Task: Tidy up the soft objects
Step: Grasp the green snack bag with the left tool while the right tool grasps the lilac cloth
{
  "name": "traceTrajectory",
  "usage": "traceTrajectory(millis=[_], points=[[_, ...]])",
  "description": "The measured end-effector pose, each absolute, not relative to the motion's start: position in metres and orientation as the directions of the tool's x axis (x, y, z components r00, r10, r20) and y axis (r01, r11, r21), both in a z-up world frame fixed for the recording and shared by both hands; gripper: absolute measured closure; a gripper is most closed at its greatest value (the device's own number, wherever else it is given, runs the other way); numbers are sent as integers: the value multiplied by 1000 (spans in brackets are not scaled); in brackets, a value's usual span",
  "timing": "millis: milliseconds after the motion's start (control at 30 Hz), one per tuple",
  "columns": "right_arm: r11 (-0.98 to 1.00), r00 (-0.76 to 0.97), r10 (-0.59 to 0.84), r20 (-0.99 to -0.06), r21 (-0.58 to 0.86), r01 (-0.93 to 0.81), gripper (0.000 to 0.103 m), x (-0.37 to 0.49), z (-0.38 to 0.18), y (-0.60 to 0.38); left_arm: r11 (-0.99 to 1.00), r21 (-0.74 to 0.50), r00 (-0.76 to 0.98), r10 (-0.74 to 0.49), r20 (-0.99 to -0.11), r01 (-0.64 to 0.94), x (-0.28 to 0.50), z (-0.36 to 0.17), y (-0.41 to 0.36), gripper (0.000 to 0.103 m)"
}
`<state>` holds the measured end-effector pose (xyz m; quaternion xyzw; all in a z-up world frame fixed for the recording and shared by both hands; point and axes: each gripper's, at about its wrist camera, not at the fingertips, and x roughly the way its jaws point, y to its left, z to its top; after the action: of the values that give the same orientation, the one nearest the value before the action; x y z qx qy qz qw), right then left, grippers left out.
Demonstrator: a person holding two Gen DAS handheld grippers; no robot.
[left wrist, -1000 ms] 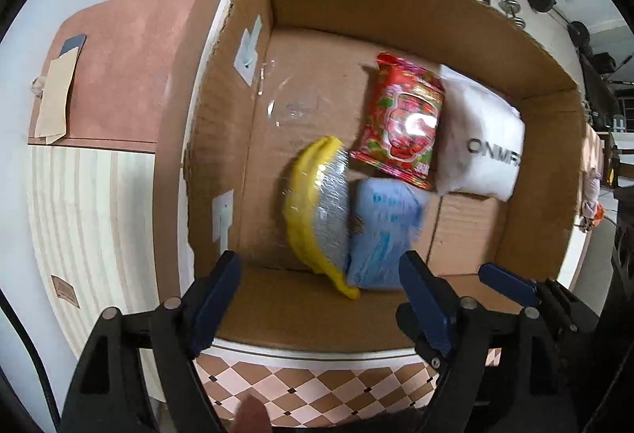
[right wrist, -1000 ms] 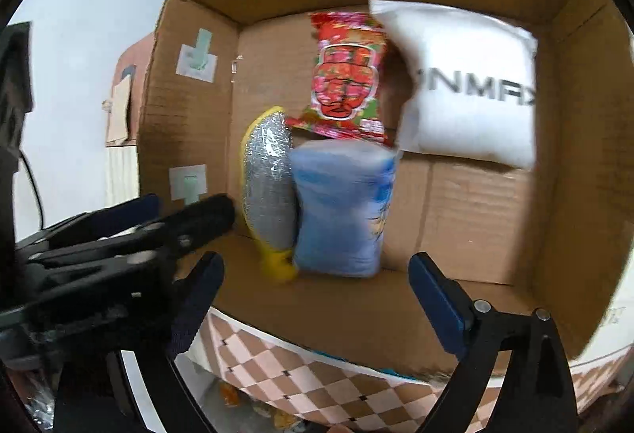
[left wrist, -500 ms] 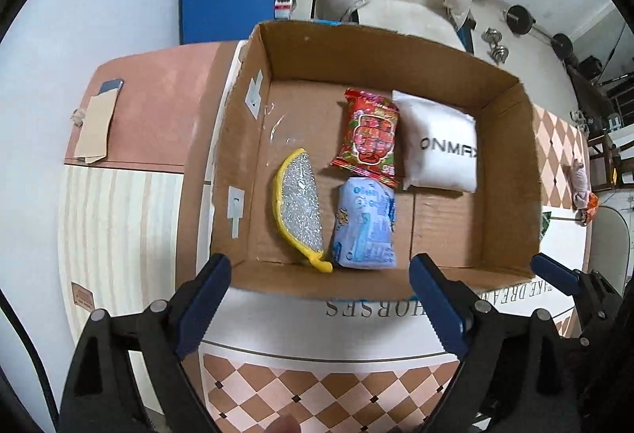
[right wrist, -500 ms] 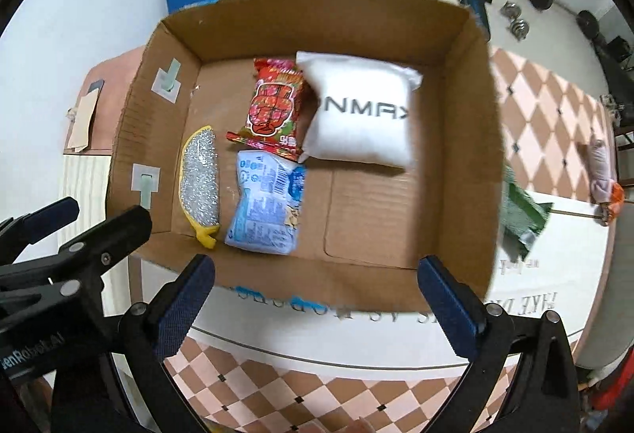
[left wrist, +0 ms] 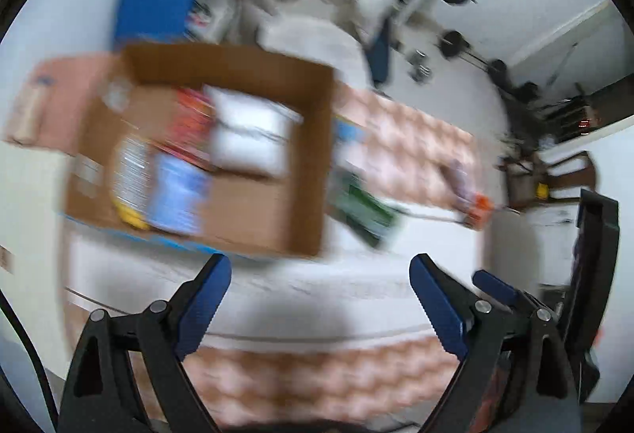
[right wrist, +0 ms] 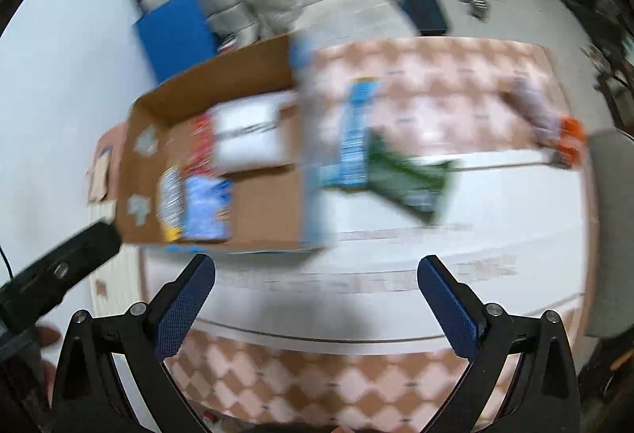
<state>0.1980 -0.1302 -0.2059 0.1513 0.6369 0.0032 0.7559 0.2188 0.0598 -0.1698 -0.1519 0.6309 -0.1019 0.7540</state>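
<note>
Both tools, left (left wrist: 320, 268) and right (right wrist: 316, 270), gape empty above the tabletop (right wrist: 396, 274); box (left wrist: 305, 171) at ten o'clock, green packet (right wrist: 408, 175) at one.

four packets in the box (left wrist: 305, 171), another packet (left wrist: 366, 213) just right of it

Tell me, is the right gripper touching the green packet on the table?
Apart. The right wrist view shows the right gripper open and empty, with bare white tablecloth between its fingertips and the green packet farther off.
</note>
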Motion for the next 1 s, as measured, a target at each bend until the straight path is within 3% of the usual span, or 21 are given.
traceTrajectory(millis=[167,367,600,900,1000], points=[[969,135,89,-987,117,218,0,202,-225,-255,889,-445,18,-446,-895,-111,234,-234,-31,11],[980,83,44,-996,59,188,0,236,-272,-341,851,-389,-70,-439,-896,-353,275,-325,-76,22],[998,33,29,-999,31,47,0,311,-326,-358,803,-276,-93,-378,-921,-528,305,-378,-75,22],[997,-85,-24,-996,-18,-74,0,384,-394,-350,786,-174,-172,-335,-926,-593,323,-412,-75,23],[998,-119,-16,-993,-9,-61,0,398,-410,-357,784,-175,-168,-334,-927,-595,324,-417,-75,34]])
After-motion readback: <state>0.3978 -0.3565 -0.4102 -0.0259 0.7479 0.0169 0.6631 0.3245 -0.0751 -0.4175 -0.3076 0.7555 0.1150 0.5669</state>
